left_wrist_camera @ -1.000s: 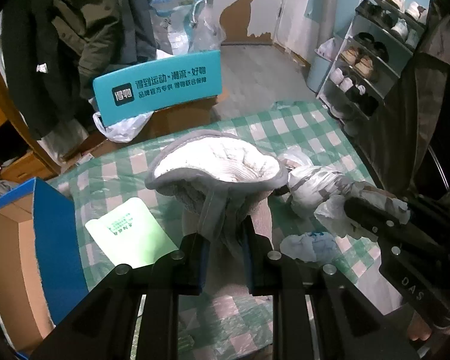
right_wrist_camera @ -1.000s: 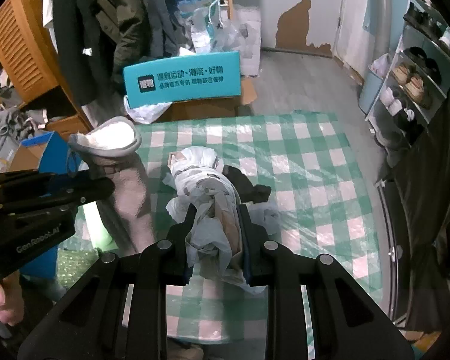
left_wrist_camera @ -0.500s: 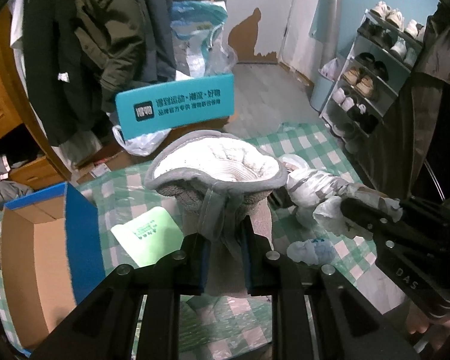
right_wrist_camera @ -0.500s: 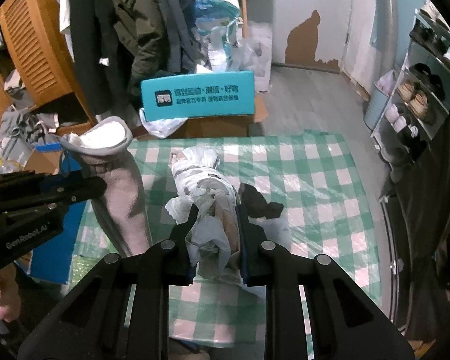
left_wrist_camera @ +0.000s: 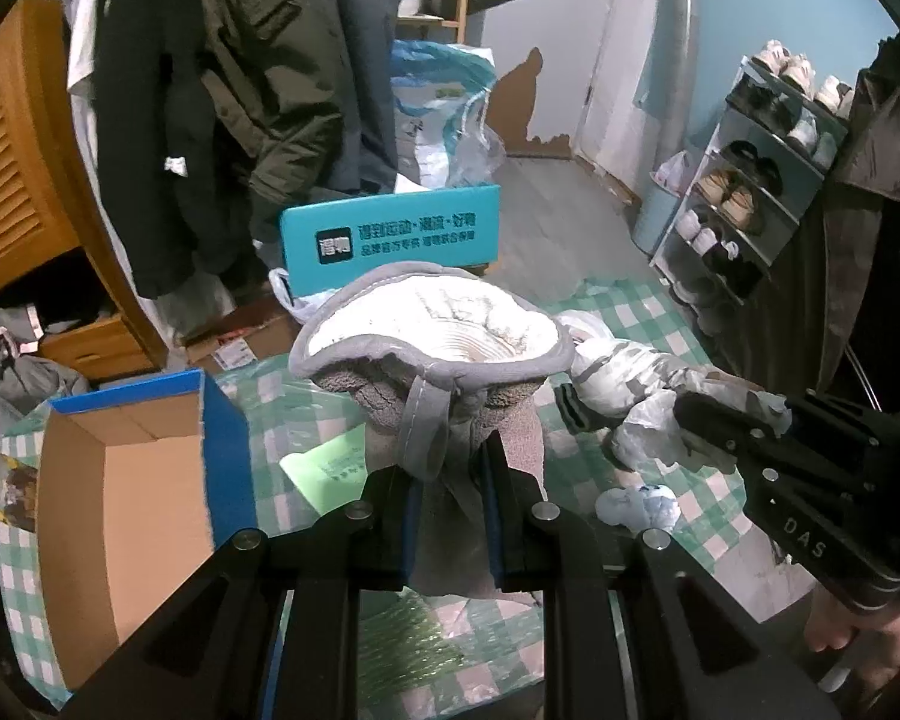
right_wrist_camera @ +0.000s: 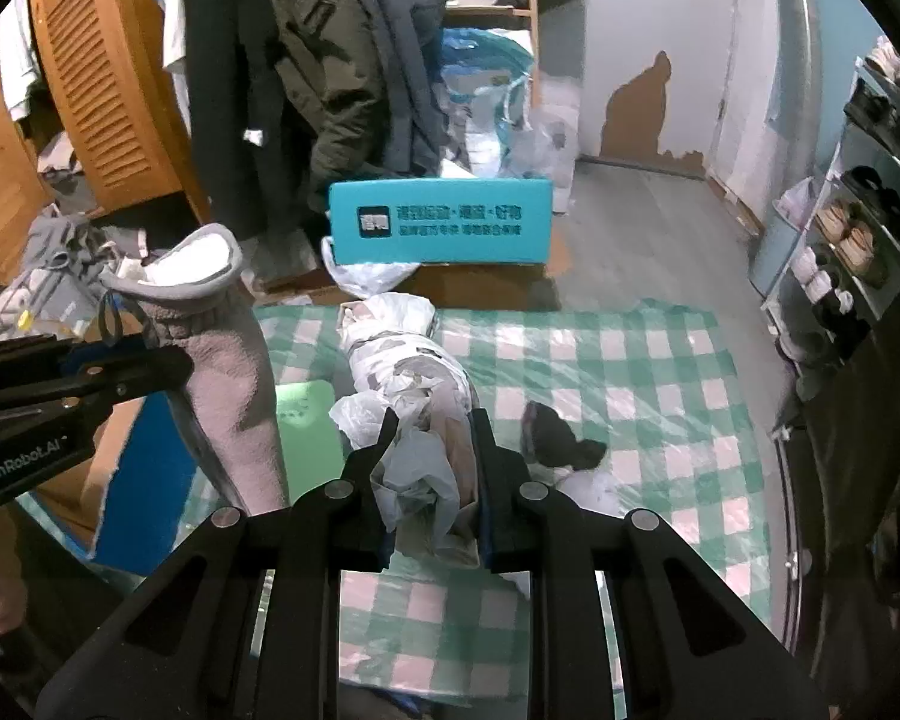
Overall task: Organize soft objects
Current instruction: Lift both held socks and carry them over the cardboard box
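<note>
- At the left, an open cardboard box (left_wrist_camera: 120, 516) is seen.
- A soft fleece boot (left_wrist_camera: 432, 372) is held limp above the desk (right_wrist_camera: 630, 372), pinched by the left gripper (left_wrist_camera: 450, 480) fingers.
- The light, crinkly plastic-wrapped bundle (right_wrist_camera: 414, 384) is clamped by the right gripper (right_wrist_camera: 432, 462) fingers; a mid-body grip is judged safest.

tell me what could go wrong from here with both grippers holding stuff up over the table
1. The left gripper pinches the fleece boot only low on its shaft, so the wide open top could flop or slide out.
2. The right gripper clamps the plastic-wrapped bundle partly by loose film, which might tear or slip.
3. The two loads hang close together and could snag, or catch the open cardboard box to the left.
</note>
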